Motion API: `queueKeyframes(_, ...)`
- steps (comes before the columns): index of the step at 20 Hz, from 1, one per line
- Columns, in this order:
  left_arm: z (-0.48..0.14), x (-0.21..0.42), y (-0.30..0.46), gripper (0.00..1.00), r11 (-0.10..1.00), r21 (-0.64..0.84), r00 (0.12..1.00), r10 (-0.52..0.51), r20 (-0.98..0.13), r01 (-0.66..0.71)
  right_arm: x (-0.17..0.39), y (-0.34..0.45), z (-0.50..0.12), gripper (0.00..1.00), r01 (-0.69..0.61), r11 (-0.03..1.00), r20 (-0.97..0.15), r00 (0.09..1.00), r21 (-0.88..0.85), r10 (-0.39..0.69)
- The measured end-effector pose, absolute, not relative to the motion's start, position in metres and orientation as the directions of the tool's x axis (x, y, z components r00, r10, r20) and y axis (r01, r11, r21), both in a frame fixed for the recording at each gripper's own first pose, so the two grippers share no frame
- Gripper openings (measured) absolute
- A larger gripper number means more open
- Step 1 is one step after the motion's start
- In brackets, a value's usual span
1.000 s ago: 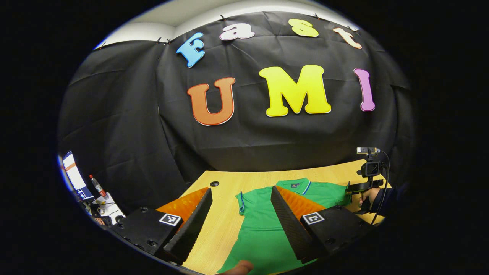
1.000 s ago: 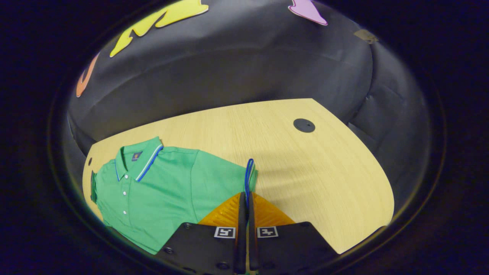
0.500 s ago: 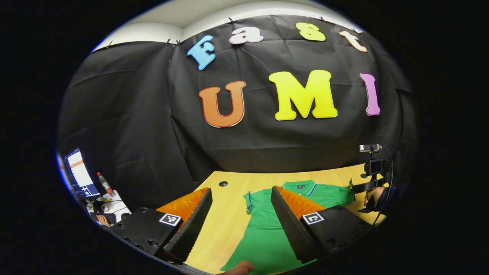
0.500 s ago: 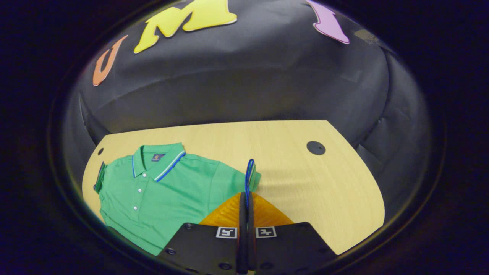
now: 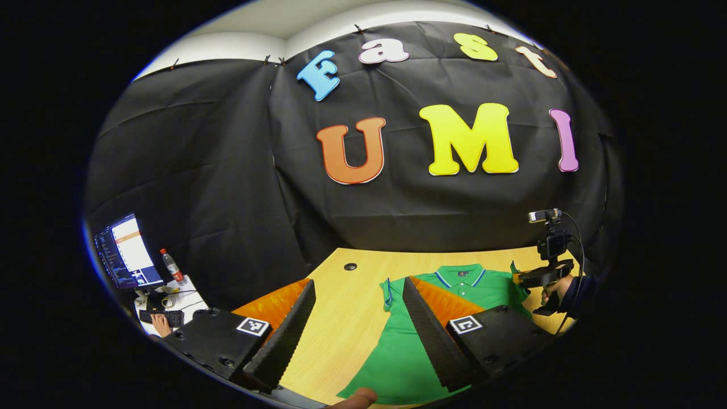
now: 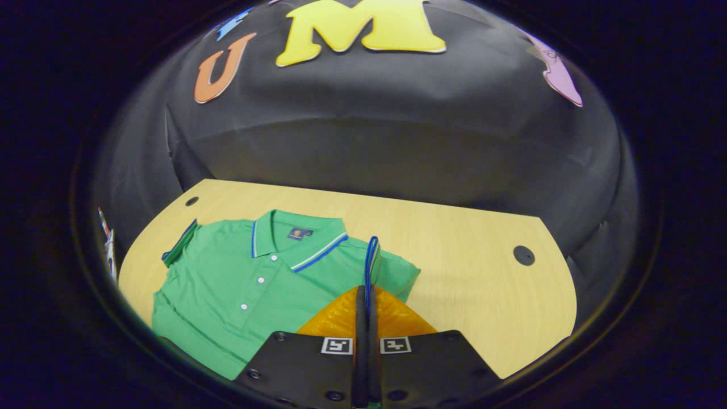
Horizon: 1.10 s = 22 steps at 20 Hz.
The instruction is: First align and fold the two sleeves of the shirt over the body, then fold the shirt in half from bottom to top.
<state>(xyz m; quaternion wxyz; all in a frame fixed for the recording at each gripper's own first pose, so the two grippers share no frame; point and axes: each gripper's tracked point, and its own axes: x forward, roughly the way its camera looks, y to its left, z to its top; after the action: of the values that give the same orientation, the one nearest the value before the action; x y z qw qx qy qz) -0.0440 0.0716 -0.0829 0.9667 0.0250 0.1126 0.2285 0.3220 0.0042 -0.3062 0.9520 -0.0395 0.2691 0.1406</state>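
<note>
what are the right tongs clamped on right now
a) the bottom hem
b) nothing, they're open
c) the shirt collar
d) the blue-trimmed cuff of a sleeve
d: in the right gripper view the right tongs are closed with the blue-trimmed sleeve cuff of the green shirt standing up from between them, while the collar lies flat on the table, apart from them.

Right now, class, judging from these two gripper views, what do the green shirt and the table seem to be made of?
Shirt: looks like a soft matte knit, probably cotton or a blend; it drapes limply where the right gripper pinches its sleeve cuff, and it has a ribbed striped collar and small buttons.

Table: pale wood-look top with fine straight grain and a smooth, low sheen; probably laminate or veneer, though solid wood cannot be ruled out.
</note>
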Motion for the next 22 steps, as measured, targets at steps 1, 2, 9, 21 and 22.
queueKeyframes(1,-0.083,-0.047,0.073,0.99,0.892,0.098,0.868,0.452,-0.206,-0.441,0.319,0.014,-0.306,0.02,-0.313,0.95,-0.521,0.813,-0.01,0.262)
queueKeyframes(2,-0.083,-0.048,0.073,0.99,0.891,0.095,0.866,0.455,-0.207,-0.445,0.316,0.023,-0.307,0.03,-0.343,0.939,-0.522,0.804,-0.019,0.284)
queueKeyframes(9,-0.1,-0.057,0.089,0.99,0.876,0.064,0.841,0.478,-0.251,-0.479,0.289,0.069,-0.338,0.03,-0.436,0.899,-0.557,0.754,-0.031,0.347)
queueKeyframes(21,-0.142,-0.05,0.146,0.99,0.869,0.044,0.818,0.481,-0.315,-0.494,0.261,0.086,-0.352,0.25,-0.451,0.893,-0.599,0.71,0.019,0.371)
queueKeyframes(22,-0.145,-0.044,0.147,0.99,0.876,0.046,0.824,0.469,-0.316,-0.481,0.258,0.087,-0.35,0.39,-0.452,0.892,-0.601,0.708,0.02,0.371)
